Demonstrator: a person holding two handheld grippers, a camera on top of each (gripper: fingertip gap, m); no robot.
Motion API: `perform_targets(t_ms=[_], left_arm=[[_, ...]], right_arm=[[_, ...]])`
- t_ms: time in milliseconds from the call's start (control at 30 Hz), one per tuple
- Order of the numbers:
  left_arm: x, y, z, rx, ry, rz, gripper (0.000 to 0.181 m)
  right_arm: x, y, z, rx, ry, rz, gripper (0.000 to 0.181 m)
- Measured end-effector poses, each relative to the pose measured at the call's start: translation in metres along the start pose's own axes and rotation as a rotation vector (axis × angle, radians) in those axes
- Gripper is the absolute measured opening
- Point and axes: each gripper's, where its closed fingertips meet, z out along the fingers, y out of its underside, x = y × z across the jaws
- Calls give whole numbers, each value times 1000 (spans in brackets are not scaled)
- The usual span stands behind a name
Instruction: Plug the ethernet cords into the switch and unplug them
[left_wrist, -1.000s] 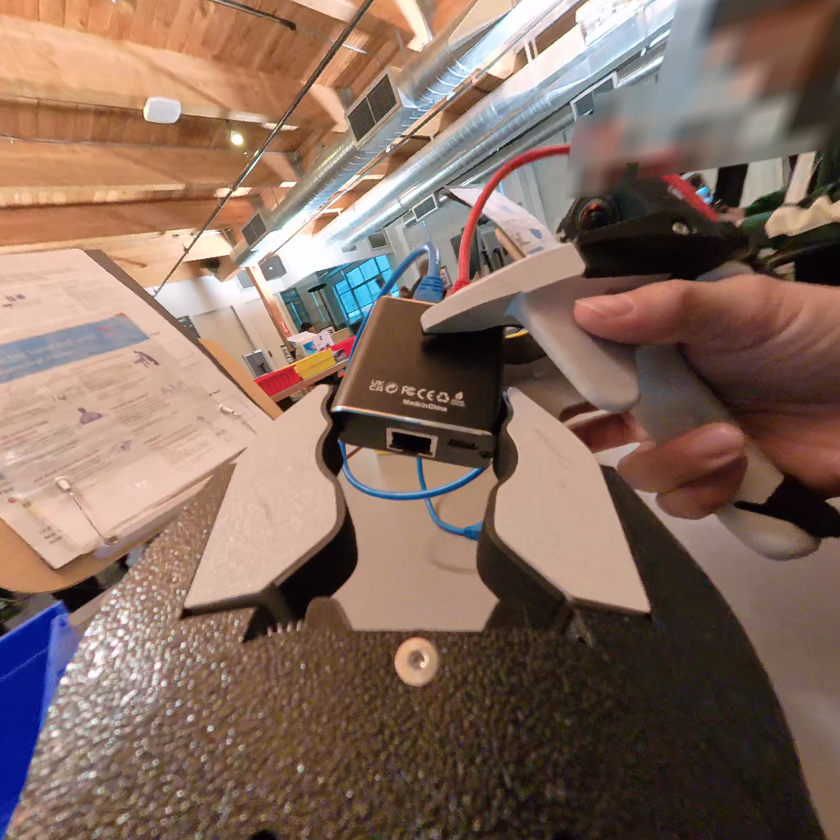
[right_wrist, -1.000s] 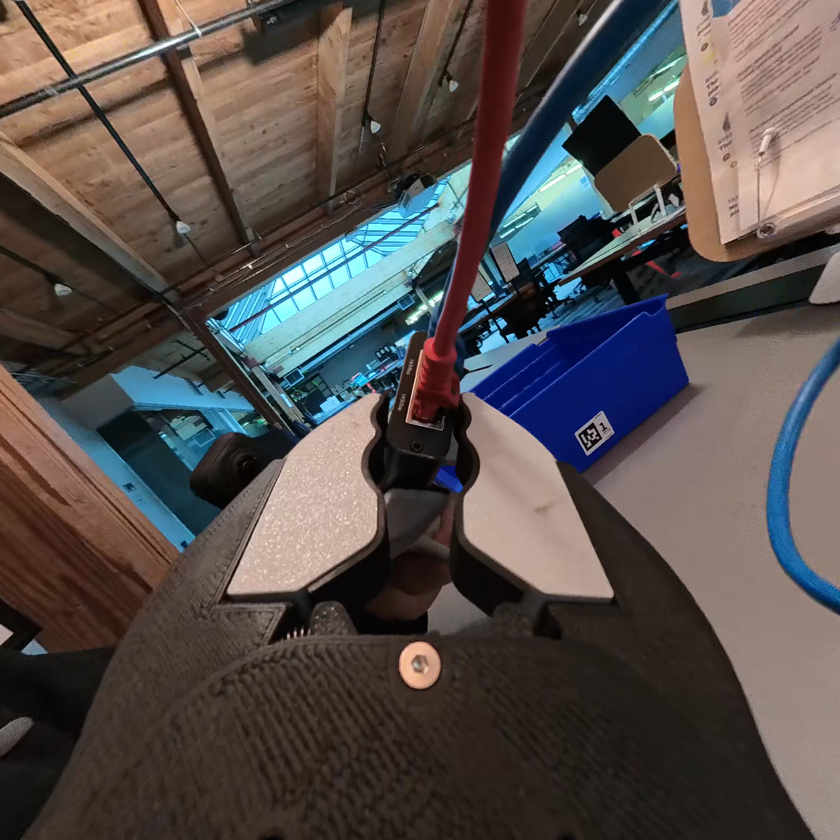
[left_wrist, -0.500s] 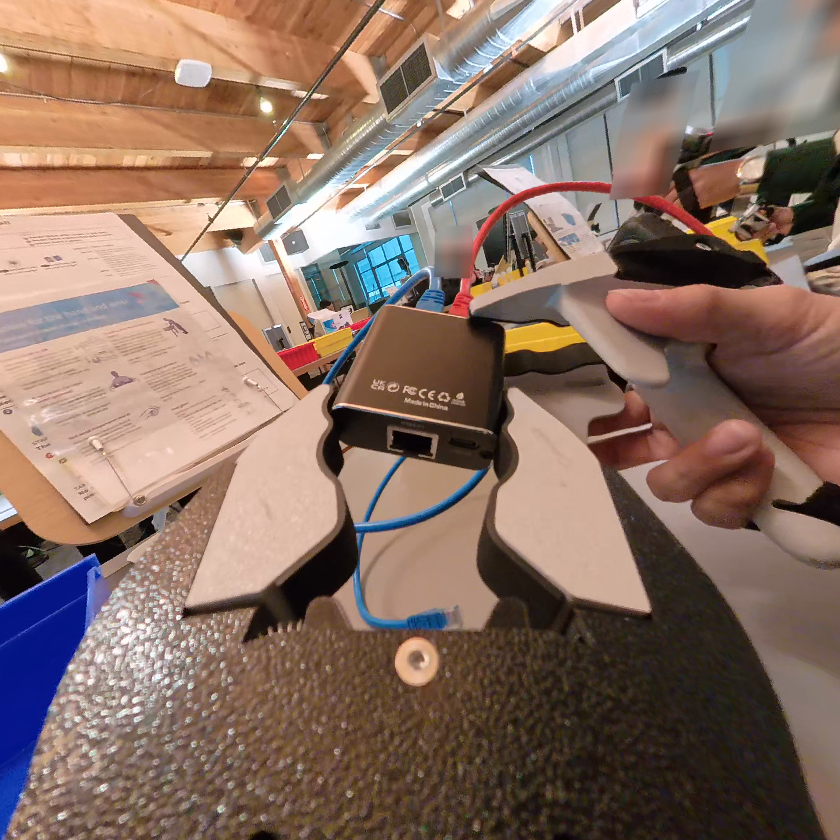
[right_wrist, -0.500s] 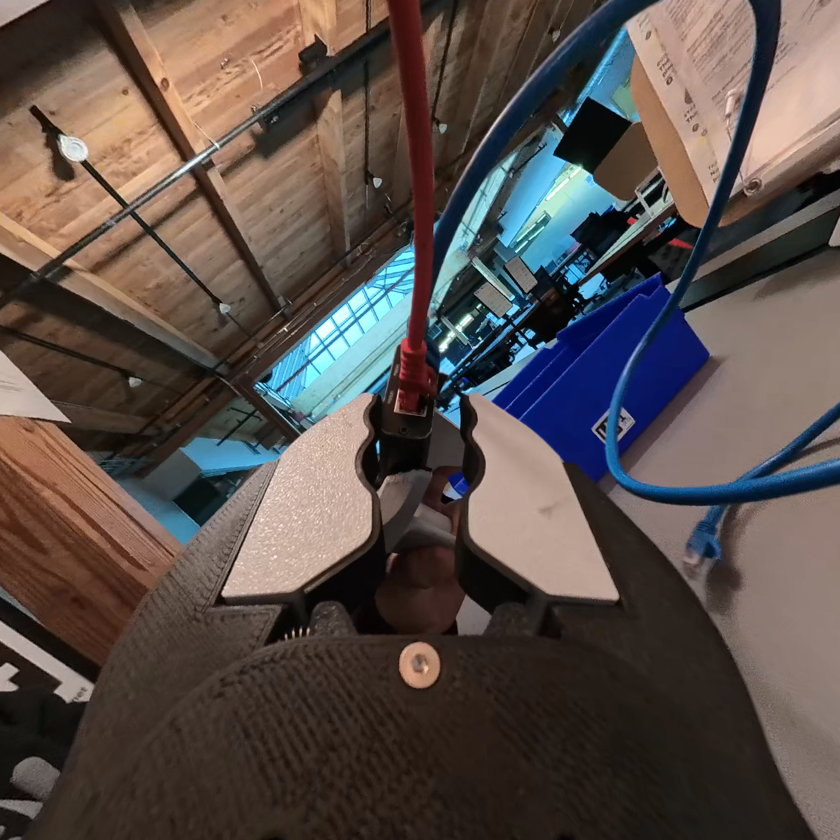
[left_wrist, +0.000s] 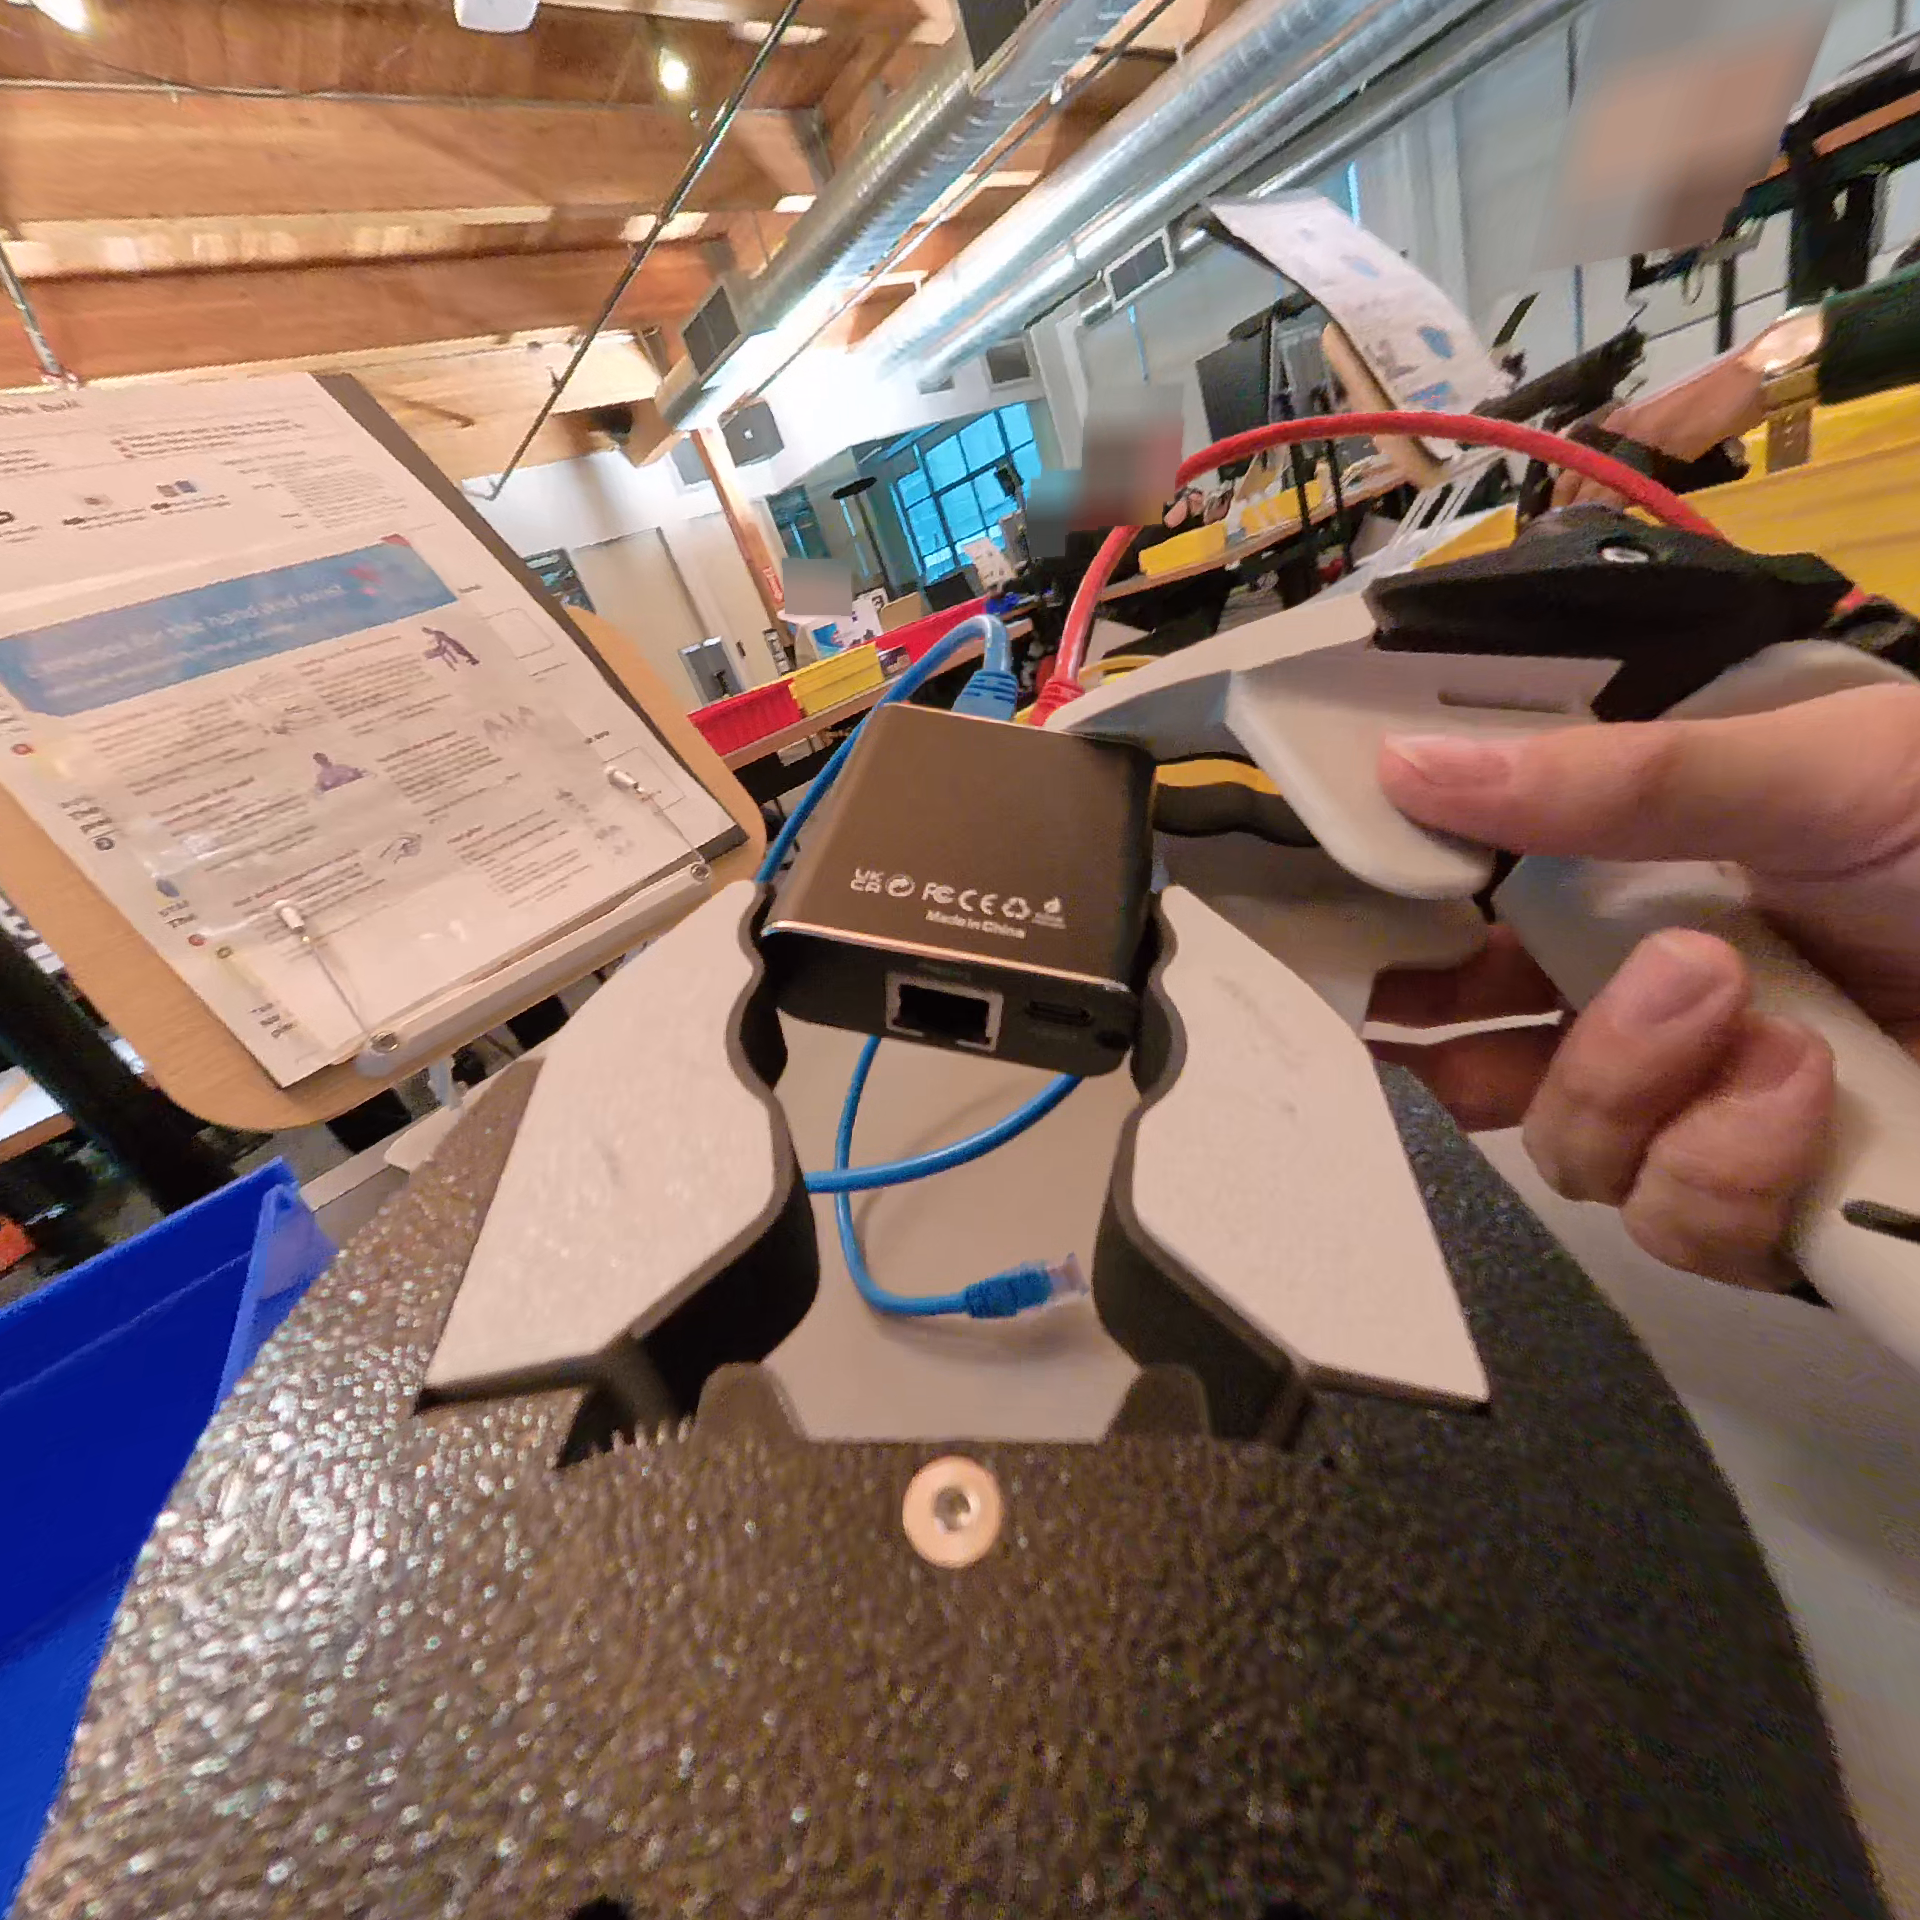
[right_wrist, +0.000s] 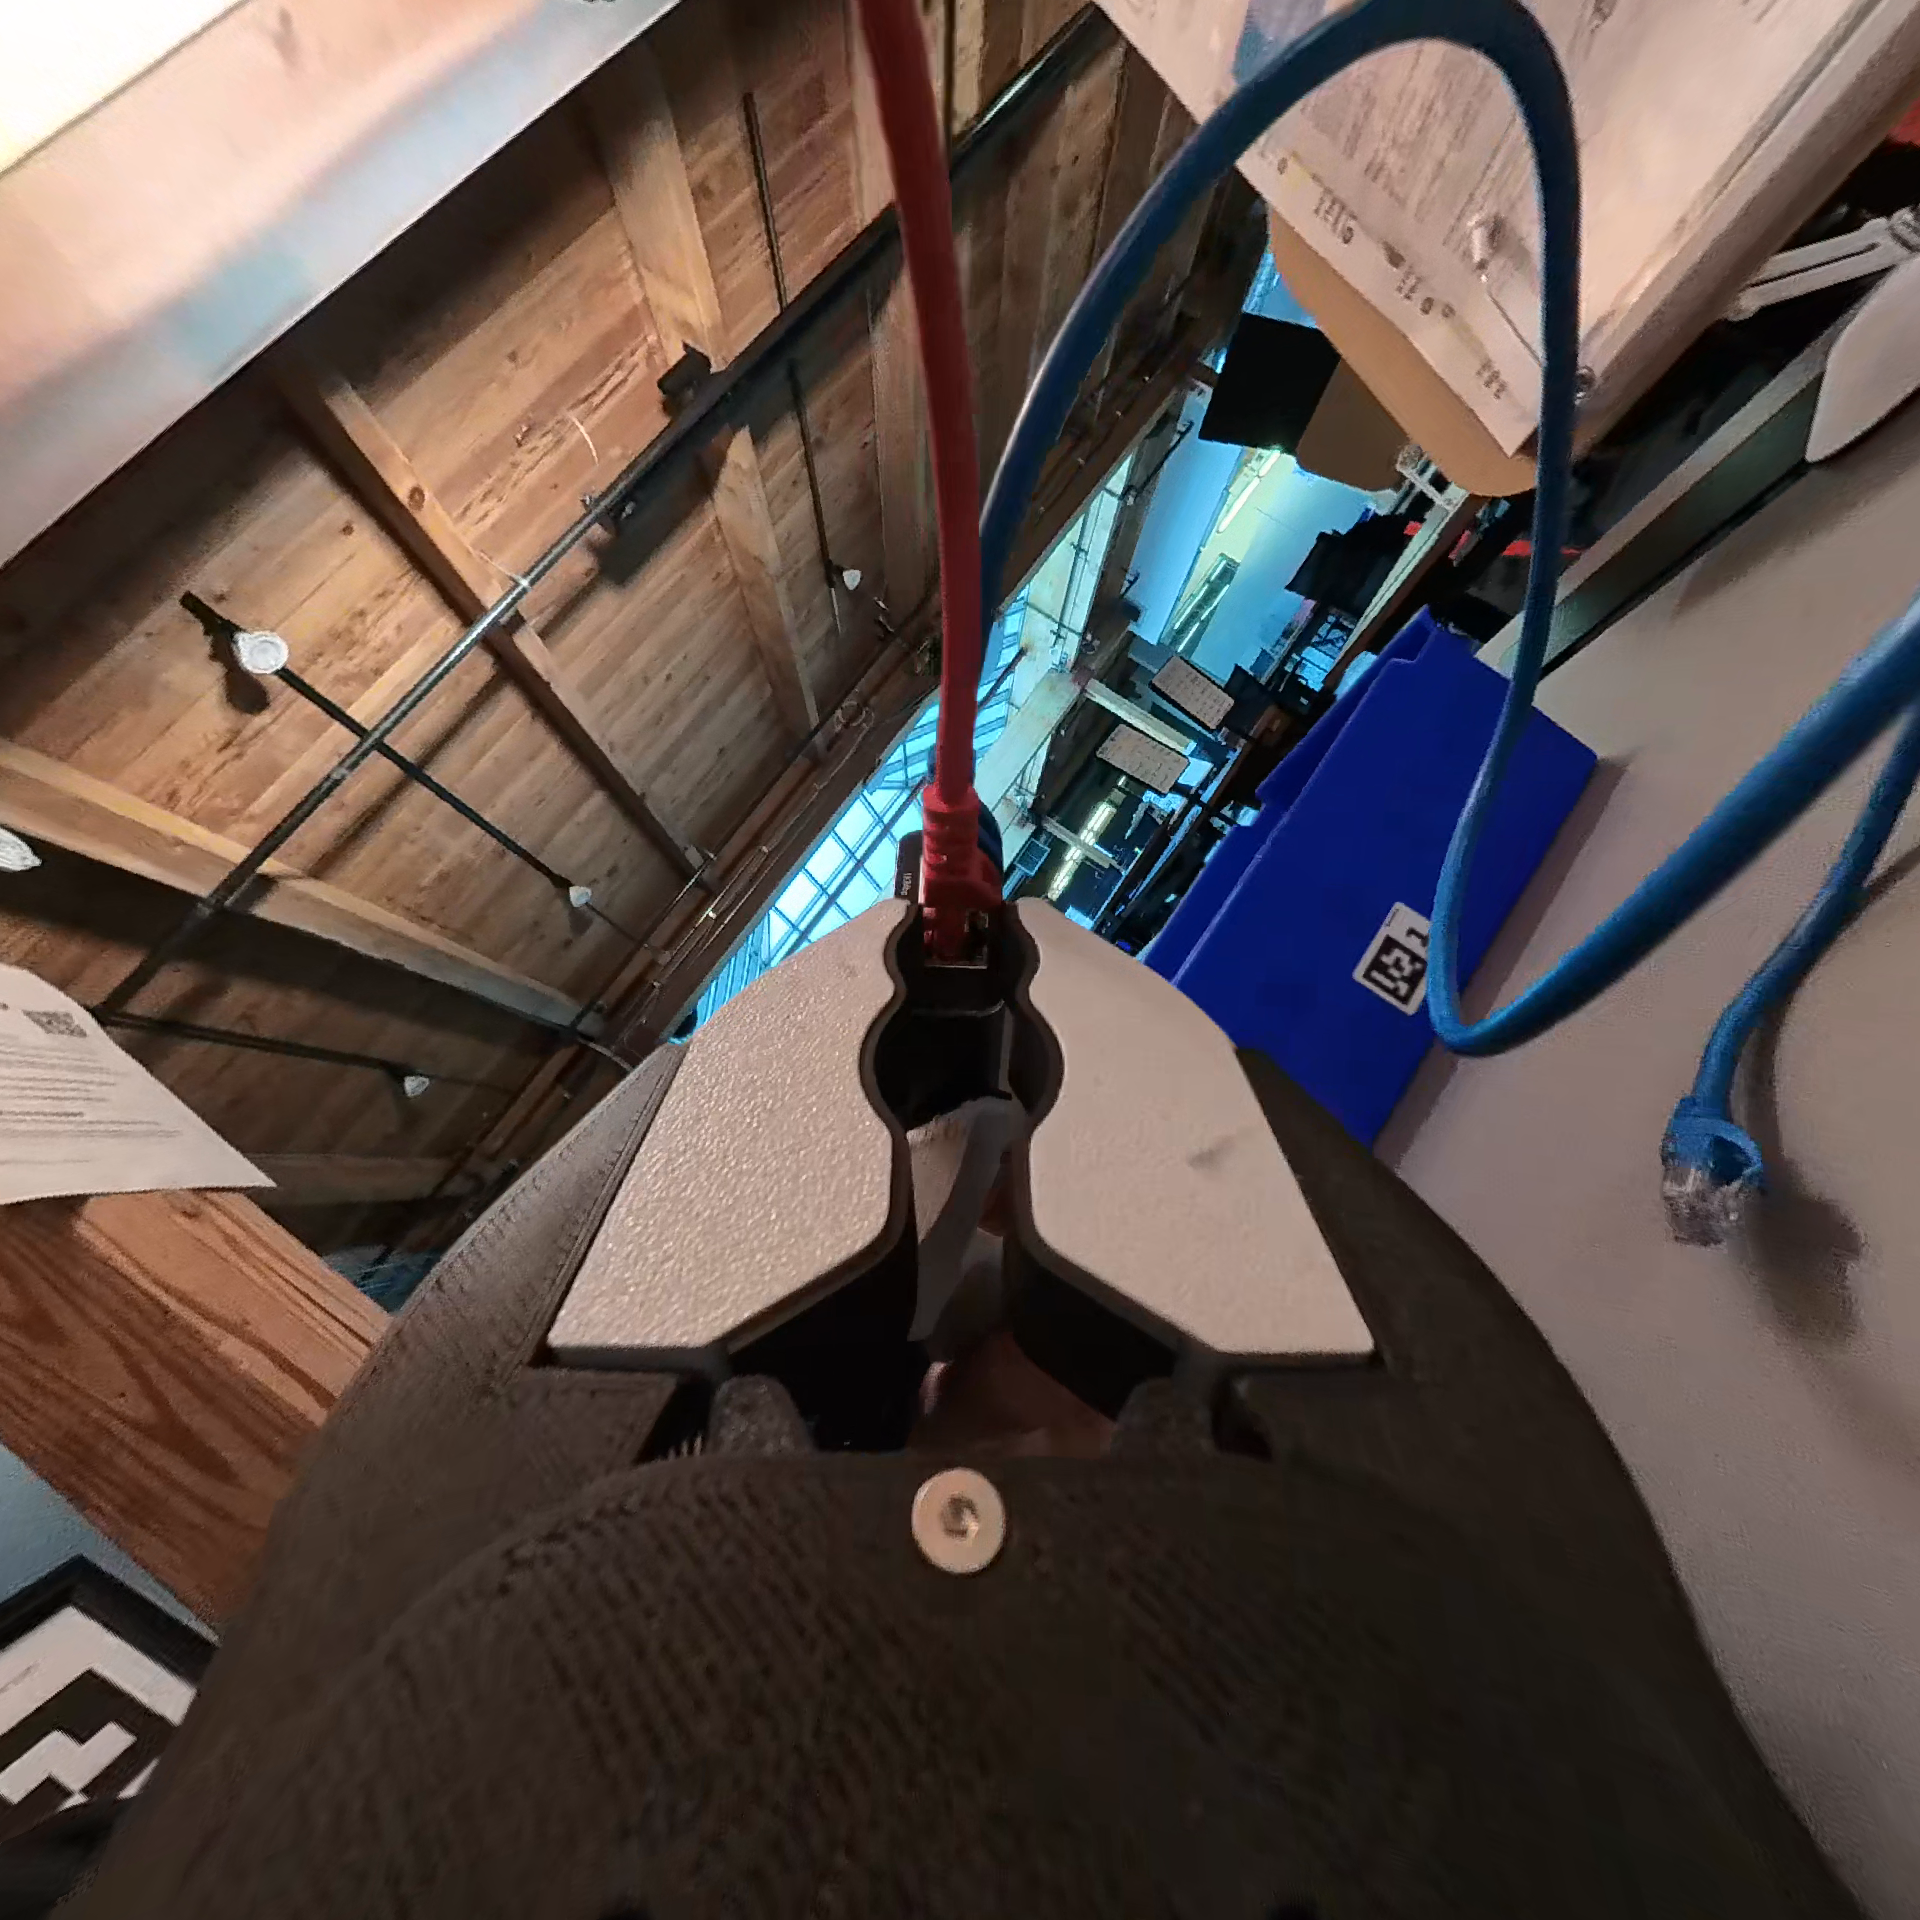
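A small black switch (left_wrist: 966, 831) is held off the table, clamped by its sides in my left gripper (left_wrist: 956, 940). Its near end shows an empty port (left_wrist: 943, 1013). A blue cord (left_wrist: 987, 681) and a red cord (left_wrist: 1351, 426) are plugged into its far end. My right gripper (right_wrist: 961, 920) is shut at that far end, tips on the red plug (right_wrist: 951, 873), with the switch's edge (right_wrist: 951, 1039) in the notch behind. One of its fingers (left_wrist: 1299, 707) lies over the switch's far right corner. The blue cord's loose plug (right_wrist: 1704, 1164) rests on the table.
A person's hand (left_wrist: 1662, 935) holds the right gripper's handle. A clipboard with printed sheets (left_wrist: 312, 727) stands at the left, and a blue bin (left_wrist: 104, 1507) sits below it, also in the right wrist view (right_wrist: 1403, 831). The grey table (right_wrist: 1662, 1507) lies below.
Both grippers have kept their hold and swung together with the switch. The views have tilted down, and the blue cord's loop and loose plug have come into view.
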Motion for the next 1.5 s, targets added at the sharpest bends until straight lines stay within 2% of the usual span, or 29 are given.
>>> perform_targets(t_ms=[233,433,667,767,1000,1033,1200,1300,1400,1500], left_arm=[[3,11,3,-37,-38,23,65],[5,10,3,-38,-49,28,65],[4,26,6,-77,-101,43,65],[3,27,7,-74,-103,79,65],[-1,6,3,10,-132,313,65],[-1,2,2,28,-121,306,65],[0,-2,4,44,-108,228,65],[0,-1,5,10,-157,370,65],[1,-2,7,18,-146,318,65],[5,3,10,29,-93,97,65]], right_arm=[[13,0,-3,27,-29,98,13],[12,0,-4,18,-54,78,13],[24,3,-4,-44,-58,-19,12],[28,3,-4,-38,-91,27,12],[10,2,-2,-39,-213,104,12],[7,1,-2,-23,-212,164,11],[0,-1,-2,-23,-205,62,12],[1,-2,-3,-31,-217,103,12],[0,-5,-4,-27,-222,93,11],[3,-7,-5,-14,-200,58,12]])
